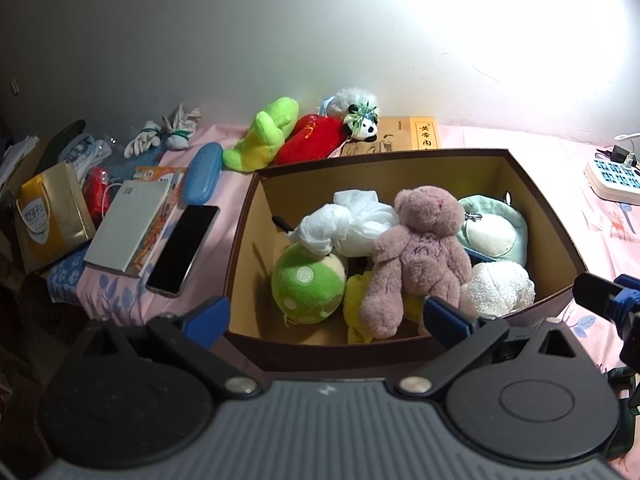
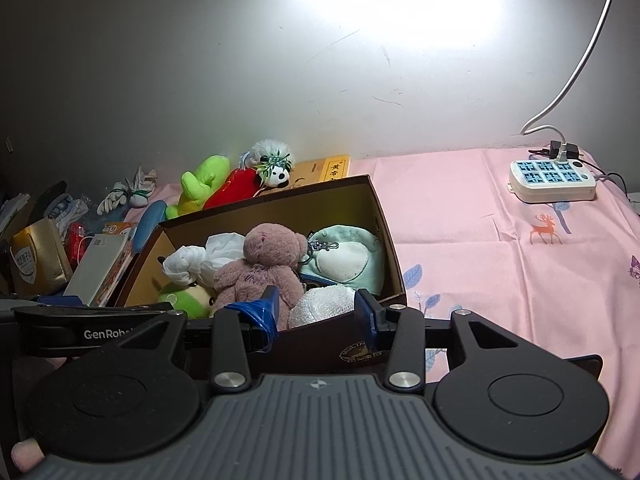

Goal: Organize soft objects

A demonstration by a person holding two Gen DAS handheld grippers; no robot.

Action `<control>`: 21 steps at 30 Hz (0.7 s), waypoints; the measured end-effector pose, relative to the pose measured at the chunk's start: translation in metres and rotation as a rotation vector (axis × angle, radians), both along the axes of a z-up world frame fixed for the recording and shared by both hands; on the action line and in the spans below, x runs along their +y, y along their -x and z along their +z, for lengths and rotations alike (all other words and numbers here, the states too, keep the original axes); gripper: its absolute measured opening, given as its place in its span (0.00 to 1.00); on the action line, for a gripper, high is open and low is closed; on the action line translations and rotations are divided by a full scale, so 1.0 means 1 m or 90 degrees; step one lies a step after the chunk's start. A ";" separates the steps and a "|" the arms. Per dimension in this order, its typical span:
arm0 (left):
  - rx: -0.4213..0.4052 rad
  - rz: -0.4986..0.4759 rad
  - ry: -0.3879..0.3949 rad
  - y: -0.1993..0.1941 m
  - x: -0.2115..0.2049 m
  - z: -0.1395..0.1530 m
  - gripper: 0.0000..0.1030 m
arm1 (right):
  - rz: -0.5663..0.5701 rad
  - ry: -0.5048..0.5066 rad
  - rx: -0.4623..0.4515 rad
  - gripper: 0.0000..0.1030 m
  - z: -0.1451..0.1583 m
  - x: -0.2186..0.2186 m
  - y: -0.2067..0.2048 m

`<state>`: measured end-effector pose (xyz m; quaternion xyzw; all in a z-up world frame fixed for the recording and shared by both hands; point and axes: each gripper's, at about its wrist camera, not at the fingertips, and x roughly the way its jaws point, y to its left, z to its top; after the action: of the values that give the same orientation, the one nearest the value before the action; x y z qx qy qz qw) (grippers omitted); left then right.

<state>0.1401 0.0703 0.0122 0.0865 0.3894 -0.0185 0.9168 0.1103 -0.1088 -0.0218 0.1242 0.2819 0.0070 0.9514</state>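
Note:
A brown cardboard box [image 1: 556, 240] on the pink bedsheet holds a pink teddy bear [image 1: 416, 256], a green spotted plush [image 1: 306, 284], a white cloth [image 1: 352, 220], a mint cap [image 1: 496, 232], a white puff [image 1: 498, 290] and a yellow cloth [image 1: 354, 300]. Behind the box lie a green plush [image 1: 264, 136], a red plush [image 1: 312, 140] and a small panda [image 1: 360, 122]. My left gripper [image 1: 326, 318] is open and empty at the box's near wall. My right gripper [image 2: 320, 310] is open and empty at the box's [image 2: 392, 248] near right corner, in front of the teddy [image 2: 264, 268].
Left of the box lie a phone [image 1: 184, 250], a white book [image 1: 128, 224], a blue case [image 1: 204, 172], a gold bag [image 1: 48, 220] and tied gloves [image 1: 160, 136]. A yellow book [image 1: 412, 134] lies behind the box. A power strip [image 2: 552, 180] sits at the right.

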 end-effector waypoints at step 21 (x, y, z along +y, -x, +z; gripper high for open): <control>0.027 -0.004 -0.012 0.010 -0.004 -0.004 0.99 | -0.009 0.006 0.008 0.24 0.001 0.002 0.009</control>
<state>0.1301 0.0666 0.0084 0.0961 0.4088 -0.0195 0.9073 0.1011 -0.1070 -0.0213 0.1217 0.2871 -0.0021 0.9501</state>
